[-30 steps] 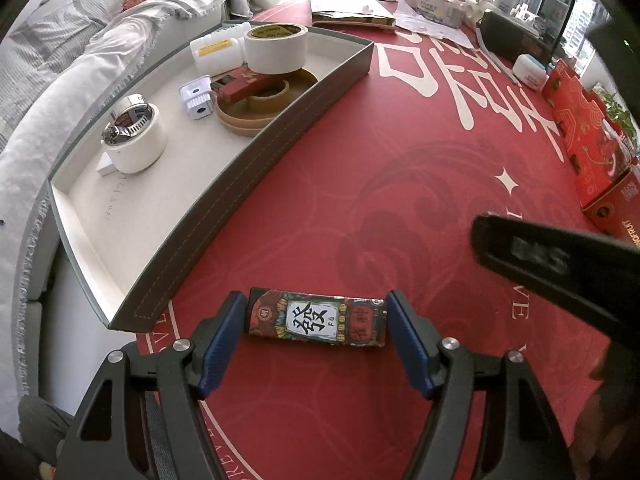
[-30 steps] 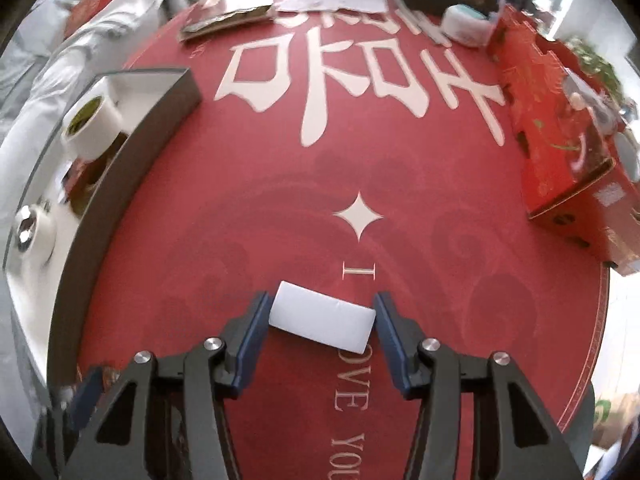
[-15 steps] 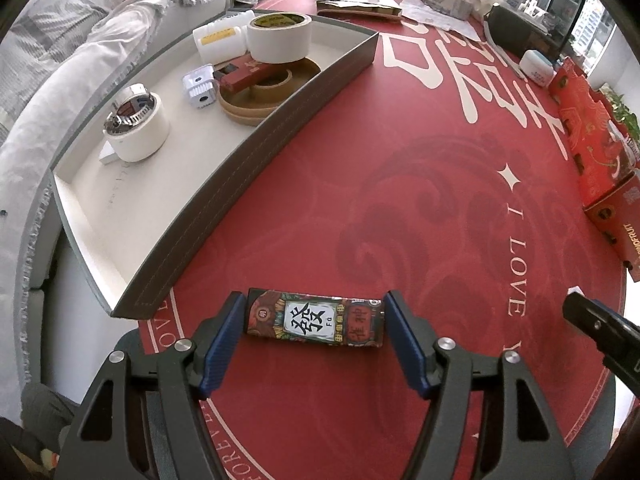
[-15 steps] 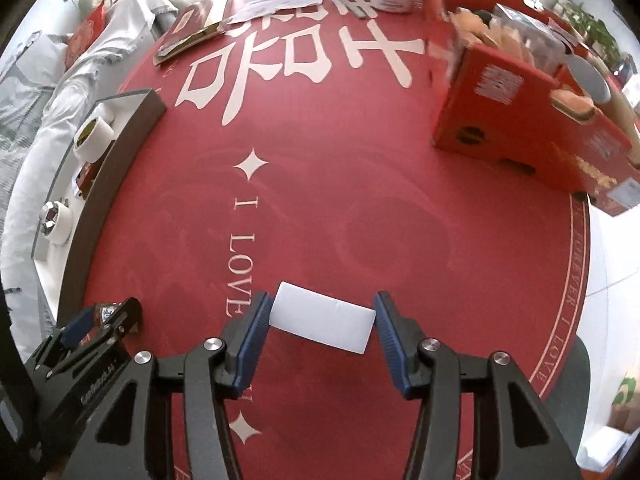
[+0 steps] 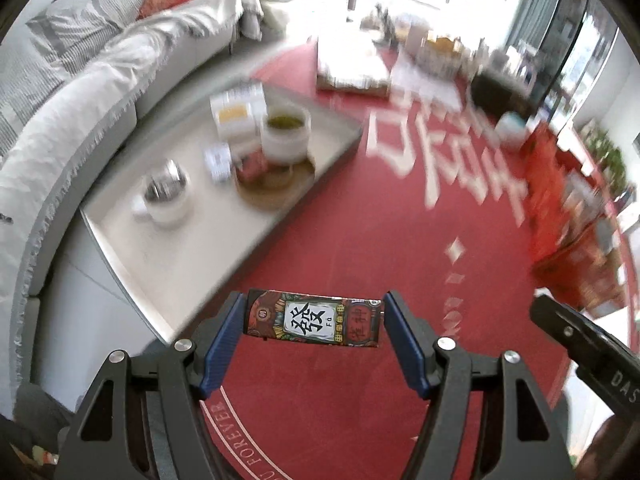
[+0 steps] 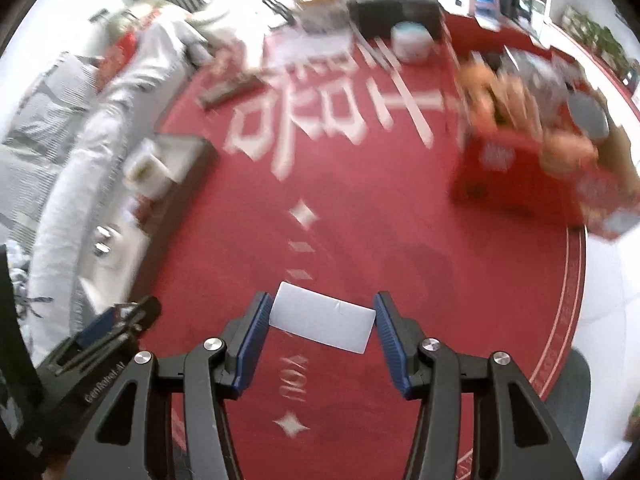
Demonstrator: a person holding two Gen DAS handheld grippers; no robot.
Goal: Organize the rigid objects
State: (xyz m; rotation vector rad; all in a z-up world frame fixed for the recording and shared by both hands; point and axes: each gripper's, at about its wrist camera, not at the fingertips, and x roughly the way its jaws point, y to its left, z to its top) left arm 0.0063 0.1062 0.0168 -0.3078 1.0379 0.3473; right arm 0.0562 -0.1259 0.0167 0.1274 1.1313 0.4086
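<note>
Left wrist view: my left gripper (image 5: pixel 314 322) is clamped endwise on a small rectangular box printed with a black character on a white panel (image 5: pixel 313 323), carried clear above the round red tablecloth with white lettering (image 5: pixel 340 232). Up and to the left lies the long shallow grey tray with a pale floor (image 5: pixel 132 276); it already holds 2 white tape rolls, a brown ring, a small white block and a pale box at the far end, all blurred. I judge its near floor bare enough to take 2 more pieces. The tray's near wall stands between box and floor, so I must clear it.

Right wrist view: my right gripper (image 6: pixel 319 322) grasps a plain white flat rectangular block (image 6: pixel 322 322), also aloft. The tray sits at far left beyond the left gripper; the red cardboard carton (image 6: pixel 520 176) at right is well apart.
</note>
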